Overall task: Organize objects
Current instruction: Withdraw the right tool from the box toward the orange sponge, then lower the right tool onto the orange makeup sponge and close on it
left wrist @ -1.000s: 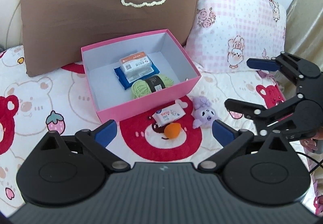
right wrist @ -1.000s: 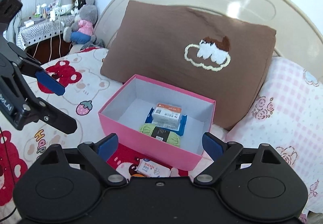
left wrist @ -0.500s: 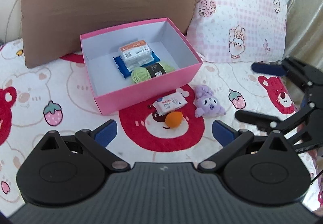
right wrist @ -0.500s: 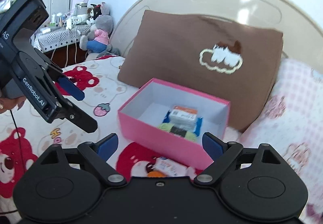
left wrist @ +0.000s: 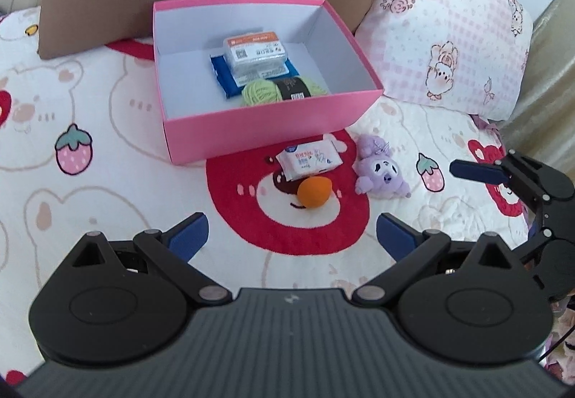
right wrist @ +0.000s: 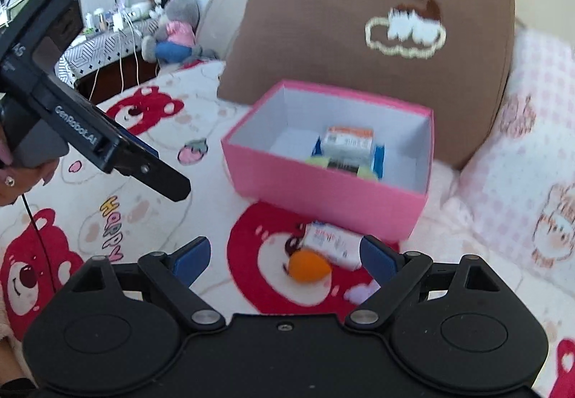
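Now I have brought both grippers lower over the bedspread: left gripper (left wrist: 291, 234) and right gripper (right wrist: 284, 256) gaping, empty (3 items wait outside), orange ball (left wrist: 313, 192) just before the pink box (left wrist: 273, 126).

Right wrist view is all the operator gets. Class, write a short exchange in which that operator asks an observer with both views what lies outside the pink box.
Operator: I see an orange ball and a wipes pack in front of the pink box. Anything else loose?
Observer: Yes. In the left wrist view a purple plush toy lies on the bedspread, just right of the wipes pack and apart from the orange ball.
Operator: Are the left tongs carrying anything?
Observer: No. The left tongs stand open with nothing between them.
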